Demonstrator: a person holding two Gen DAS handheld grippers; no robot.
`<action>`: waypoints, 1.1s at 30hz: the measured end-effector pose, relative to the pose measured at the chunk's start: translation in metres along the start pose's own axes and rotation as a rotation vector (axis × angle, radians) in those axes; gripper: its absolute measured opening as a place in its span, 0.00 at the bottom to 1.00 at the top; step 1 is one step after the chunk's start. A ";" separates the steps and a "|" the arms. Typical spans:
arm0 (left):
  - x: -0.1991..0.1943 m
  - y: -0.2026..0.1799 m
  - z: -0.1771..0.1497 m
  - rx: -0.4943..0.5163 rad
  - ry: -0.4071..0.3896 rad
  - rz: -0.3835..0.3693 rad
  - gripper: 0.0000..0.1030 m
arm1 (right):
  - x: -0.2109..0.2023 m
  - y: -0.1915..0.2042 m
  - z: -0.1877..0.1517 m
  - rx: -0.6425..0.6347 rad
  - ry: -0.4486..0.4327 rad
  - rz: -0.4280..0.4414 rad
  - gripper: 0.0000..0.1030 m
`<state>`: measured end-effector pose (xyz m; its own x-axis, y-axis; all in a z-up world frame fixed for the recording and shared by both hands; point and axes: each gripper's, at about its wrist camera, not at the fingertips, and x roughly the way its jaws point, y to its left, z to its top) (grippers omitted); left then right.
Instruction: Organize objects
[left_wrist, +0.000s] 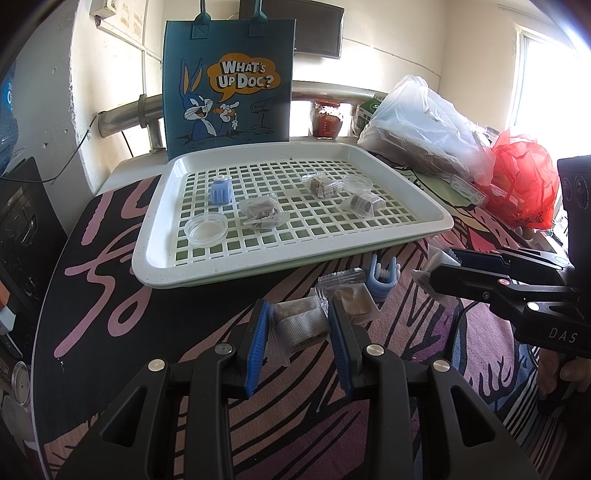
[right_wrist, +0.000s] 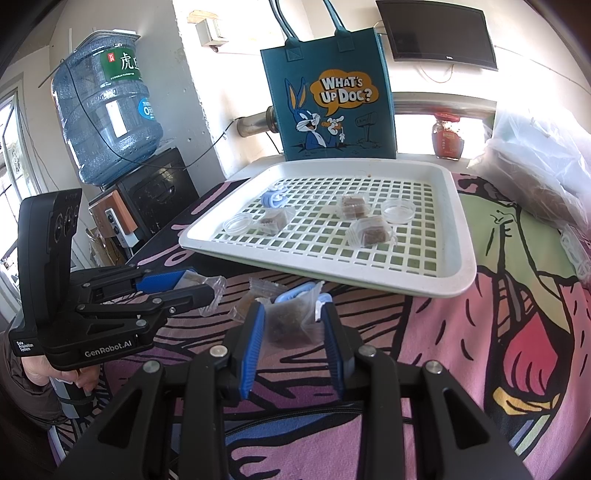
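My left gripper (left_wrist: 298, 310) is shut on a clear-wrapped brown snack packet (left_wrist: 299, 326) just above the patterned tablecloth. My right gripper (right_wrist: 292, 310) is shut on a similar packet (right_wrist: 288, 321). Each gripper shows in the other's view: the right gripper (left_wrist: 441, 264) at the right, the left gripper (right_wrist: 199, 282) at the left. Behind them lies a white gridded tray (left_wrist: 155, 258) holding a blue clip (left_wrist: 221, 189), two clear round dishes and three wrapped packets. A second blue clip (left_wrist: 382, 280) and a loose packet (left_wrist: 354, 304) lie on the cloth before the tray.
A teal cartoon tote bag (left_wrist: 227, 85) stands behind the tray. Clear and red plastic bags (left_wrist: 517, 177) pile up at the right. A water jug (right_wrist: 103, 110) on a dispenser stands left of the table. A person's hand (right_wrist: 62, 373) grips the left tool's handle.
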<state>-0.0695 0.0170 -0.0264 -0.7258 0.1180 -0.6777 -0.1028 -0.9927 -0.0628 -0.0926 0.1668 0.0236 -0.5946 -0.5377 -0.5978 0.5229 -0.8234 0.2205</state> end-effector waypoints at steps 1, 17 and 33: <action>0.000 0.000 0.000 0.000 0.000 0.000 0.31 | 0.000 0.000 0.000 0.000 0.000 0.000 0.30; 0.005 0.004 0.001 -0.022 0.017 -0.024 0.31 | -0.001 -0.010 0.002 0.049 0.002 0.005 0.30; 0.032 0.042 0.060 -0.103 0.043 0.048 0.31 | 0.005 -0.073 0.066 0.214 0.060 -0.044 0.30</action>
<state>-0.1377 -0.0191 -0.0063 -0.6979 0.0715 -0.7127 0.0030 -0.9947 -0.1028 -0.1743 0.2117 0.0554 -0.5733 -0.4937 -0.6539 0.3515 -0.8691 0.3479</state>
